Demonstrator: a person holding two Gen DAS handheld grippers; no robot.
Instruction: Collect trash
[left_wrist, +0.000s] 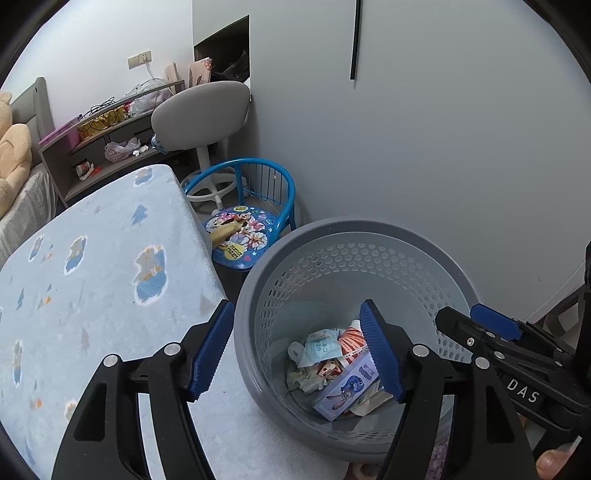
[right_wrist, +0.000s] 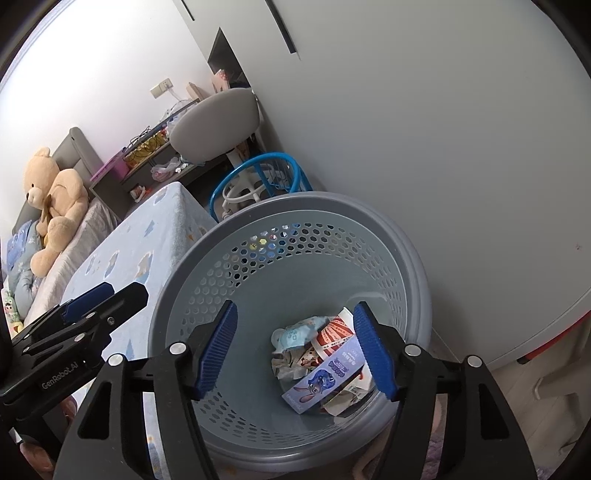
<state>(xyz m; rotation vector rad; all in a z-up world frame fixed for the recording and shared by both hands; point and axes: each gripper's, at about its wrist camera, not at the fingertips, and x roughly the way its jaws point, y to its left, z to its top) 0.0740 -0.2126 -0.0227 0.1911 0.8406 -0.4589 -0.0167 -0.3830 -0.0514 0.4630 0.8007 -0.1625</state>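
A grey bin stands beside the bed. Both grippers hang over it — left gripper and right gripper, jaws apart, nothing between them. The trash — wrappers, a small carton — lies at the bin's bottom.
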